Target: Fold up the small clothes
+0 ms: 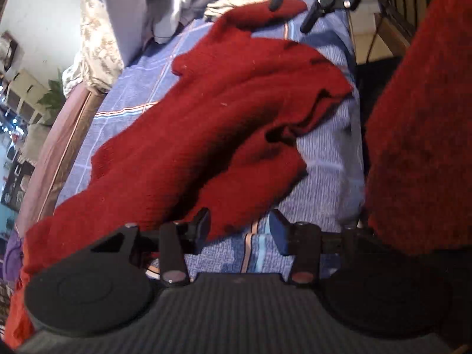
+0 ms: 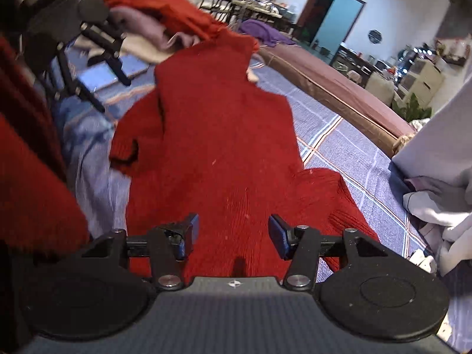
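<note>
Only our right wrist view shows the room's blue door (image 2: 333,17); the left shows the red sweater's (image 1: 224,112) rumpled cuffs. It lies spread across our blue plaid sheet (image 1: 321,174). Our left gripper (image 1: 239,230) and right gripper (image 2: 233,233) gape empty above it. Motion blur smears the edges.

Bed with blue plaid sheet (image 2: 348,153), red sweater (image 2: 212,135) spread flat on it just ahead of the right gripper (image 2: 233,233), pile of red and pink clothes (image 2: 165,17) beyond, pale cloth heap (image 2: 442,194) to its right
</note>
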A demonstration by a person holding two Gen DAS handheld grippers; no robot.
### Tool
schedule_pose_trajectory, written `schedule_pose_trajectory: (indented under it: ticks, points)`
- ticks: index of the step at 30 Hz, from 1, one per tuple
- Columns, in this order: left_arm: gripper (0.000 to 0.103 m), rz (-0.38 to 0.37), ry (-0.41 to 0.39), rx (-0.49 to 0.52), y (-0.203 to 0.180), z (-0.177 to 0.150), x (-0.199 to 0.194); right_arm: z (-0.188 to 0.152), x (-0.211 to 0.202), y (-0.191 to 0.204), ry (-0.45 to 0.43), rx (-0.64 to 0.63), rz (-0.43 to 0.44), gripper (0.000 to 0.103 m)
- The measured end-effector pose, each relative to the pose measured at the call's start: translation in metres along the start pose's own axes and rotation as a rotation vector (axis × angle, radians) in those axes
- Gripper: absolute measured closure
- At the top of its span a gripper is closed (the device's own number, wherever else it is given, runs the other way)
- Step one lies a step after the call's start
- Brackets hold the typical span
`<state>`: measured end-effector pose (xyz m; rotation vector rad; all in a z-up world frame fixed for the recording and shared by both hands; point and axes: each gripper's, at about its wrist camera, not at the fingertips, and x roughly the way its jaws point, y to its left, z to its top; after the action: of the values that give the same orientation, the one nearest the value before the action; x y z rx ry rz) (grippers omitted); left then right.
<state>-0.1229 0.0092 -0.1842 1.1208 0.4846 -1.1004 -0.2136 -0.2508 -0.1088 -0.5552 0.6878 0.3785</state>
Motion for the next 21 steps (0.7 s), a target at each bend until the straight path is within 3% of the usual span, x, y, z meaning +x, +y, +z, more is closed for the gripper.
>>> schedule_pose_trajectory:
  ticks: [4,8,12,17,19,21]
  points:
    - [0.059,0.043,0.038,0.188,-0.002,-0.014,0.026,-0.033,-0.005,0.021,0.048,-0.275,-0.021,0.016]
    - [0.057,0.023,-0.013,0.267,0.002,-0.020,0.031,-0.068,0.001,0.038,0.045,-0.566,-0.035,0.018]
    - [0.059,0.016,-0.032,0.319,0.003,-0.020,0.032,-0.080,0.019,0.046,0.000,-0.769,-0.053,0.020]
    - [0.054,0.016,-0.066,0.344,0.003,-0.019,0.037,-0.065,0.039,0.037,-0.076,-0.766,-0.044,0.018]
    - [0.051,0.028,-0.048,0.278,0.011,-0.004,0.047,-0.053,0.040,0.032,-0.102,-0.677,-0.075,0.022]
    - [0.051,0.004,-0.053,0.248,0.019,0.005,0.053,-0.044,0.035,0.025,-0.086,-0.613,-0.048,0.022]
